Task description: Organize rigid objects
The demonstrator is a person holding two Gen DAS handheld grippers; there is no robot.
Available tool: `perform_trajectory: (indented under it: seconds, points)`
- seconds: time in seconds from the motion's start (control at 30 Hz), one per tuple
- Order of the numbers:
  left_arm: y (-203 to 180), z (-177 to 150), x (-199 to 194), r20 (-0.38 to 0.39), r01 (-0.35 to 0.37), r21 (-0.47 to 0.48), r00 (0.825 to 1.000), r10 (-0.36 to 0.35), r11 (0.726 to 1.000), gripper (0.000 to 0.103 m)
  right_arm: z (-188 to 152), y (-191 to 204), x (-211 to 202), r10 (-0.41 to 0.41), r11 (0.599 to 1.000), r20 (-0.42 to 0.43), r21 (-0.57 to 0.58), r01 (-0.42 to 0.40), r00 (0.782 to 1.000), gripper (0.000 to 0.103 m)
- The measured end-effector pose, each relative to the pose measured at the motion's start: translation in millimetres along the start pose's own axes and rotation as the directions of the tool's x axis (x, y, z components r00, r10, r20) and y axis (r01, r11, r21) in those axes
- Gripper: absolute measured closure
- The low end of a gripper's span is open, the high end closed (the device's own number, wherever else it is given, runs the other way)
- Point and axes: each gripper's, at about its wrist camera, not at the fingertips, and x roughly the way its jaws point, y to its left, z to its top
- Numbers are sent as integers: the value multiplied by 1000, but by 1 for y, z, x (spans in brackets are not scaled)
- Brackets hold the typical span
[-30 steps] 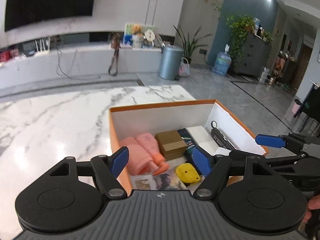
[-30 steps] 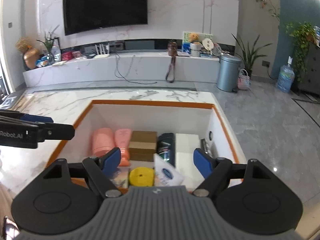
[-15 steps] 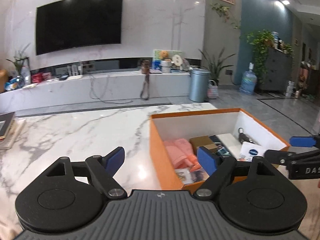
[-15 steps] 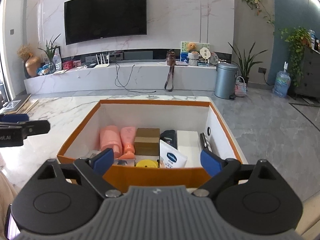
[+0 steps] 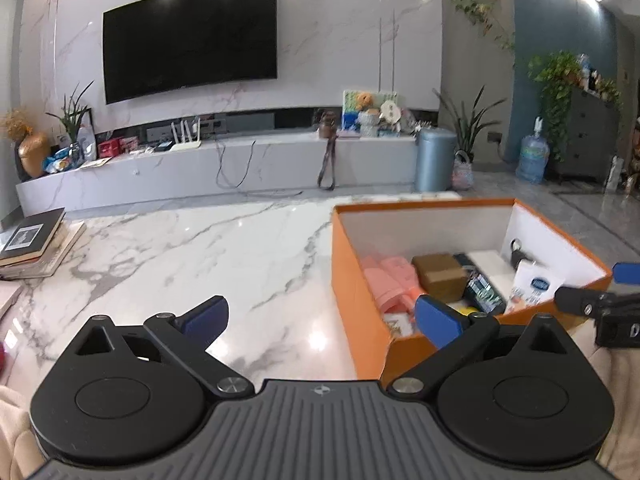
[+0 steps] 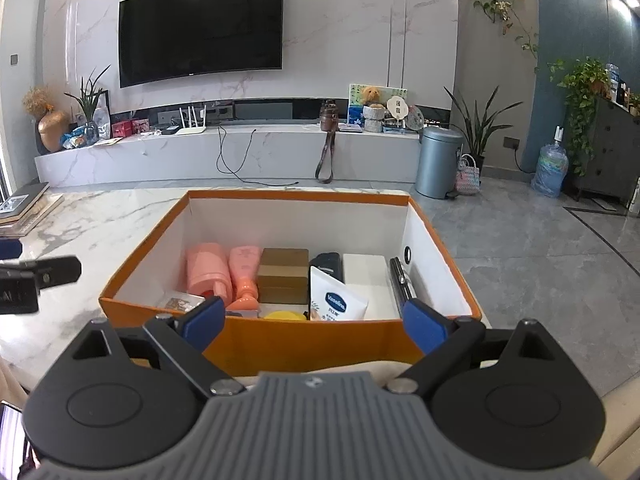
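Behind the orange box, both the left gripper and right gripper have drawn back, jaws spread, holding nothing; packing looks finished.

Marble-walled living room, brightly lit

A black television hangs above a long white console; a metal bin and potted plants stand on grey tile floor.

orange box sat open on the marble, white inside | two pink bottles lying flat at left | brown box next to them | white Vaseline tube leaning near the front | yellow round thing at front wall
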Motion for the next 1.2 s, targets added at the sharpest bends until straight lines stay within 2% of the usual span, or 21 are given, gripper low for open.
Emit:
perform_trajectory:
  seconds: [0.2, 0.47, 1.2]
  points:
    - [-1, -6, -1, -20, 24, 18, 1000, -24, 1000, 0, 0, -5, 6, 3, 1000, -26, 31, -2, 1000, 8]
    - [1, -9, -3, -45, 50, 5, 998, -50, 999, 0, 1, 0, 5, -11, 1000, -23, 16, 12, 1000, 8]
    - [5, -7, -5, -35, 40, 0, 999, -40, 999, 0, 1, 0, 3, -12, 1000, -17, 19, 12, 1000, 8]
